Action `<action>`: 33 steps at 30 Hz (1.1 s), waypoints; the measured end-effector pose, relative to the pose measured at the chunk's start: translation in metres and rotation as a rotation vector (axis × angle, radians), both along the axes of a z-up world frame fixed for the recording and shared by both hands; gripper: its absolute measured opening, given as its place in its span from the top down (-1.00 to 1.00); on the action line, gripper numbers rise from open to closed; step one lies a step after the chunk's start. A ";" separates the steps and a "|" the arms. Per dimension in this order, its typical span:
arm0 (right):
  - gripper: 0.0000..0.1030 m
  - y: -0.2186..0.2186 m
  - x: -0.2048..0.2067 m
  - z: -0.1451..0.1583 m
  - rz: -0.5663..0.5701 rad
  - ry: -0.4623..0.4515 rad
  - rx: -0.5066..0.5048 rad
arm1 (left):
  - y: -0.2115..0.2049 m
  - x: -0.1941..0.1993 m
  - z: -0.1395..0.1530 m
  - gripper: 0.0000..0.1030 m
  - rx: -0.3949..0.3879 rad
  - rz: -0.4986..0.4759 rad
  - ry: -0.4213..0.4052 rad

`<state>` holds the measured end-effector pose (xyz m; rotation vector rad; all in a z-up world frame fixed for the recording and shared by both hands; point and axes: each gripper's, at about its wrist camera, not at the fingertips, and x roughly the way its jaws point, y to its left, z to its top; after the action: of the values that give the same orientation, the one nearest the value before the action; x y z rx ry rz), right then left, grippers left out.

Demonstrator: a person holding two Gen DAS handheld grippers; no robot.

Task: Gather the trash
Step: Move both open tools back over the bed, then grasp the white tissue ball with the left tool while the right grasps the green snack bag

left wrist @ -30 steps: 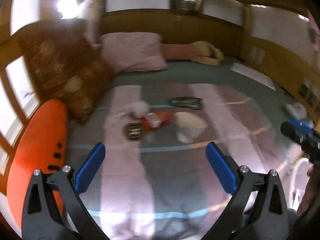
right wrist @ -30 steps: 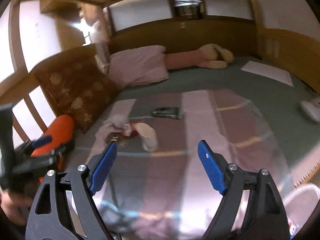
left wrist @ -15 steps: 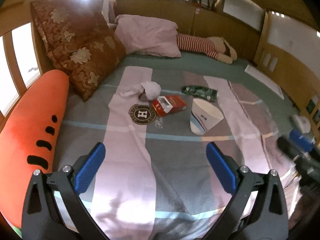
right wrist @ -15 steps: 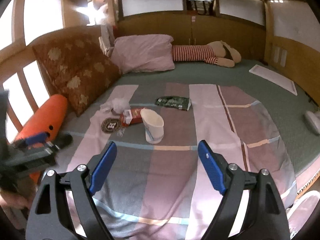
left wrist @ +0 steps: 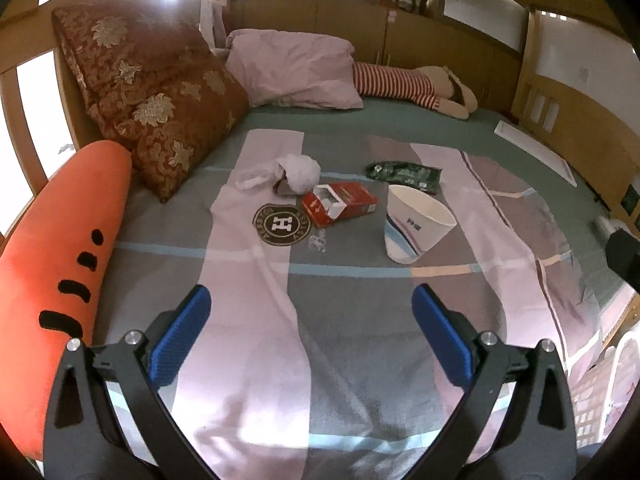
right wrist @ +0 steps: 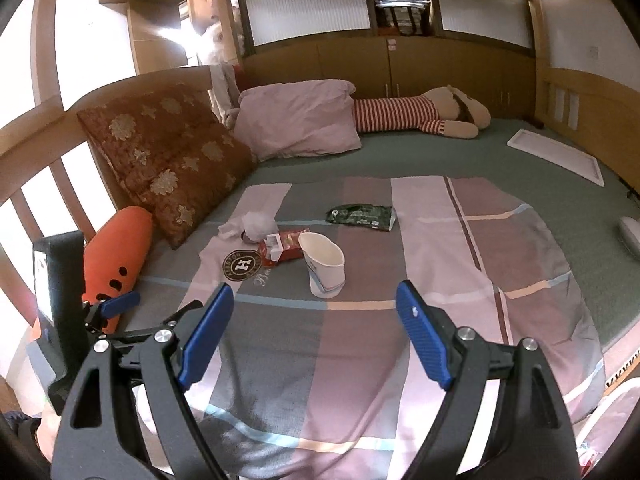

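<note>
Trash lies in a cluster on the striped bedspread: a tipped white paper cup (left wrist: 416,228) (right wrist: 326,268), an opened red carton (left wrist: 340,204) (right wrist: 282,246), a crumpled white tissue (left wrist: 300,170) (right wrist: 256,224) and a dark green wrapper (left wrist: 404,174) (right wrist: 360,216). My left gripper (left wrist: 310,300) hangs open over the near bedspread, well short of the carton and cup. My right gripper (right wrist: 314,292) is open too, with the cup just beyond its fingertips. Neither holds anything. The left gripper (right wrist: 116,304) also shows at the left of the right wrist view.
An orange carrot cushion (left wrist: 56,248) and a brown floral pillow (left wrist: 148,92) line the left side. A pink pillow (left wrist: 296,68) and a striped plush toy (left wrist: 400,86) lie at the far end. A flat white board (right wrist: 556,156) rests far right. A white container (right wrist: 616,420) stands beside the bed.
The left gripper has sunk toward the bedspread and its view has sharpened, so the trash looks nearer. The right gripper has barely shifted. Both jaws stayed open.
</note>
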<state>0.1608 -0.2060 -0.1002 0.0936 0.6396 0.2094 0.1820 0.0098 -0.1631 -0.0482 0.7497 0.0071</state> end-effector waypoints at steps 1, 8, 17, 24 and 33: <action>-0.58 0.000 0.000 0.000 0.001 0.000 0.001 | 0.000 0.000 0.000 -0.94 -0.003 0.000 0.002; -0.58 0.000 0.002 -0.001 -0.001 0.003 0.002 | 0.001 0.000 -0.001 -0.94 -0.009 -0.004 0.012; -0.58 -0.001 0.008 -0.007 0.039 0.033 0.001 | 0.007 0.003 0.004 -0.94 -0.014 0.017 0.020; -0.58 -0.045 0.051 -0.015 0.022 0.095 0.051 | 0.024 0.024 0.015 -0.94 0.023 0.024 0.036; -0.58 -0.074 0.164 -0.067 0.001 0.248 0.033 | 0.041 0.134 -0.003 -0.94 0.006 0.034 0.117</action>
<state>0.3243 -0.2798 -0.1677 0.1521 0.8836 0.2114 0.3157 0.0508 -0.1662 -0.0550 0.8662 0.0446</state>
